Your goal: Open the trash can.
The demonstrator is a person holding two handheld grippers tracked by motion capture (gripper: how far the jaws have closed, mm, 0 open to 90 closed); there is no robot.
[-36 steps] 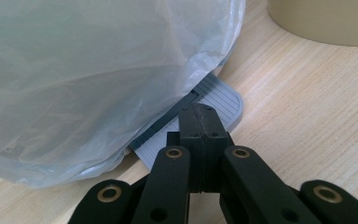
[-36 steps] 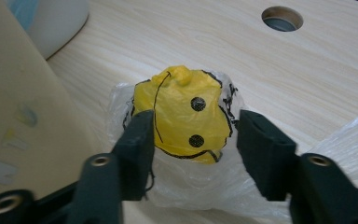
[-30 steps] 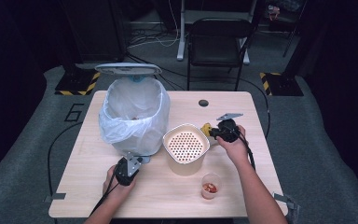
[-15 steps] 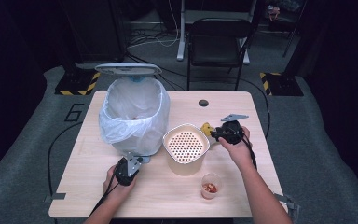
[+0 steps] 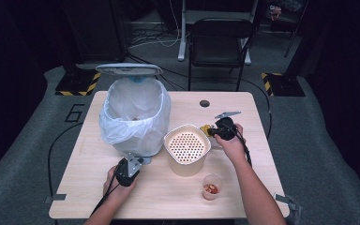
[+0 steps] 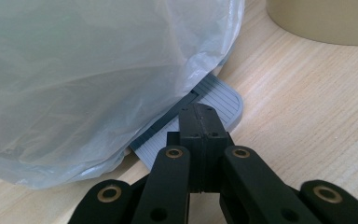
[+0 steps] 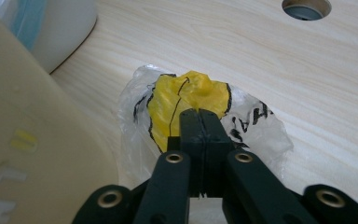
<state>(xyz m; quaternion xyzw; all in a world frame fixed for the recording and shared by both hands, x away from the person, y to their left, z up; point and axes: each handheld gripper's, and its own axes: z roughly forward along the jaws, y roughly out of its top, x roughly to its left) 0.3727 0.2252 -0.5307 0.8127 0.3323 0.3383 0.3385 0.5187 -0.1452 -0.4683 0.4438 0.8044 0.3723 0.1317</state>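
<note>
At right tool [image 7: 199, 114], jaws have just closed, pinching yellow wrapper [image 7: 186, 100] on tabletop [image 7: 307, 84] beside strainer tub [image 5: 186, 149]. Left tool [image 6: 199, 112] pressed together on bin pedal [image 6: 214, 100]. Risk: thin film slips out on lift.

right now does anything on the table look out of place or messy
One thing: a crumpled yellow-and-clear wrapper lies loose on the table beside the beige perforated container, outside the lined bin. The right tool is shut at its edge. Everything else stands upright, nothing spilled.
</note>
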